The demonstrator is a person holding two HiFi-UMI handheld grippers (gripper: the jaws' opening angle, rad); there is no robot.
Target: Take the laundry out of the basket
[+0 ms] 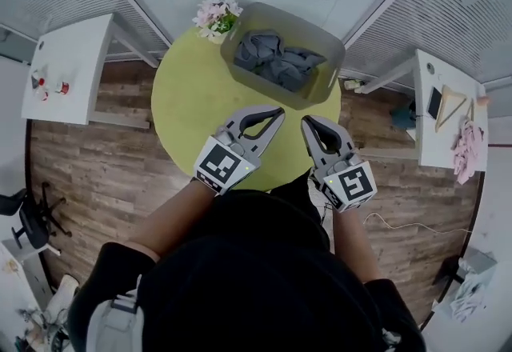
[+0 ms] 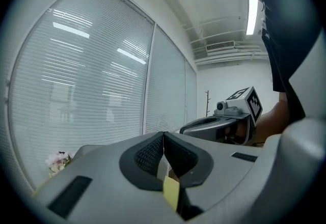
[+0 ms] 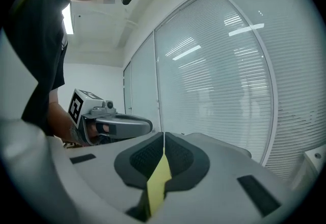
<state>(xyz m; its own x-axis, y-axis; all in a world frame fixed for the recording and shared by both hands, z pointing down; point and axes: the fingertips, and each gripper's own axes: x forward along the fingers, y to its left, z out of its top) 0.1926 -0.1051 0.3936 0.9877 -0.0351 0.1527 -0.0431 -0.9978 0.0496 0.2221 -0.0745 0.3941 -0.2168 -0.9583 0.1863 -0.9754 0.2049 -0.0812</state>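
Nearest the person, both pairs of tongs are hovering side by side over the near edge of the round table. The left tongs (image 1: pixel 278 111) are sitting fully closed, tips meeting with nothing between them. The right tongs (image 1: pixel 306 121) are doing the same, pressed together on empty air. Beyond them the yellow-green table (image 1: pixel 188 94) is stretching away toward the far side. At its far edge the grey basket (image 1: pixel 334 56) is sitting, with a small bunch of flowers (image 1: pixel 216 16) just beside it on the left. The laundry (image 1: pixel 276 58), a heap of grey cloth, is lying wholly inside the basket, and no piece is showing on the table. I am judging the task as not yet begun. The tongs are hanging well apart from the basket, and reaching in, opening, gripping and lifting out every garment is all waiting to be done.
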